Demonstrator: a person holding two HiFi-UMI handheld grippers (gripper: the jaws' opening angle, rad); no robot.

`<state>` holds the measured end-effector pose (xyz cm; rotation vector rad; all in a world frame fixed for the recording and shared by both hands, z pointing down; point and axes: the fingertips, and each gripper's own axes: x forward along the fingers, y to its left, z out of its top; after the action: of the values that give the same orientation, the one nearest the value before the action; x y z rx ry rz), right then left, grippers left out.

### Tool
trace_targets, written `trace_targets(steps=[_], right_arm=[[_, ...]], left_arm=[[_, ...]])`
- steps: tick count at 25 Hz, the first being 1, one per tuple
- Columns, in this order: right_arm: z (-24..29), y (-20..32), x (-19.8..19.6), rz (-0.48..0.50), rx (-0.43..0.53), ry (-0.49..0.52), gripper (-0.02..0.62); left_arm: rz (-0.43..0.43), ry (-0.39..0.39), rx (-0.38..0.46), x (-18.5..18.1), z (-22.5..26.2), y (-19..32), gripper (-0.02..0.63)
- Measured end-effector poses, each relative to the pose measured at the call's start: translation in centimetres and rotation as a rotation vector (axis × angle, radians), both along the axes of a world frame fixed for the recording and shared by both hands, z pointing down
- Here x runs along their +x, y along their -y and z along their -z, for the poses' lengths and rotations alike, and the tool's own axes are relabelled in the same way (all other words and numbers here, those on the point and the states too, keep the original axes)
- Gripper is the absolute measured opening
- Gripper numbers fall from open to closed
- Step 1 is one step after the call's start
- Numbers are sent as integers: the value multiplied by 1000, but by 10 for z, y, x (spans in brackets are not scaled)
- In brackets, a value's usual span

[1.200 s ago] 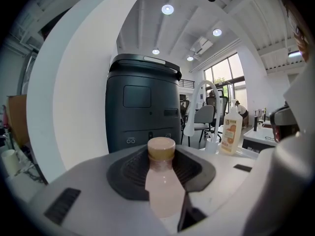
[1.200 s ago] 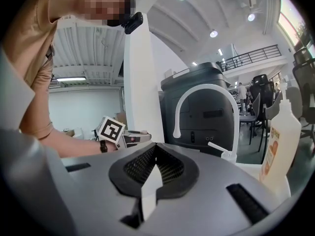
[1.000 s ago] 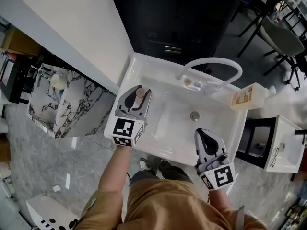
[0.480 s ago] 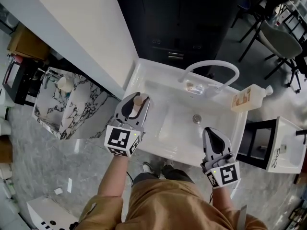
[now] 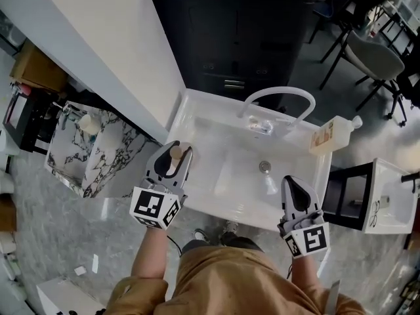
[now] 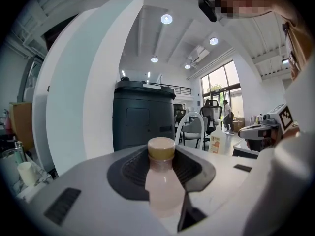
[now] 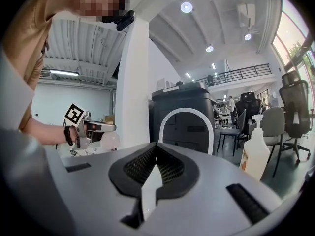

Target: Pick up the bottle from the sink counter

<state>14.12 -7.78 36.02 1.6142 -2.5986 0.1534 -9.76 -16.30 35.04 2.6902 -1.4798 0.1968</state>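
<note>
My left gripper (image 5: 172, 156) is over the left edge of the white sink (image 5: 197, 113), its jaws clamped on the pale pink bottle (image 6: 162, 181) standing upright between them. My right gripper's (image 5: 294, 182) jaws are closed together with nothing in them.

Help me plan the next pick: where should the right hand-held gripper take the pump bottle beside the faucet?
Probably take the pump bottle by its body, below the pump, coming level from the sink's front: it stands upright, and the pump head crowds the top.
</note>
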Motion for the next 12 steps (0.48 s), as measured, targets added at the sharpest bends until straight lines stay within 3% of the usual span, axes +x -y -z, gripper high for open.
trace_targets(steps=[12], right_arm=[[15,-12,15,-36,36,-15,3]], left_arm=[[10,-4,35,-18,44,-41,130]])
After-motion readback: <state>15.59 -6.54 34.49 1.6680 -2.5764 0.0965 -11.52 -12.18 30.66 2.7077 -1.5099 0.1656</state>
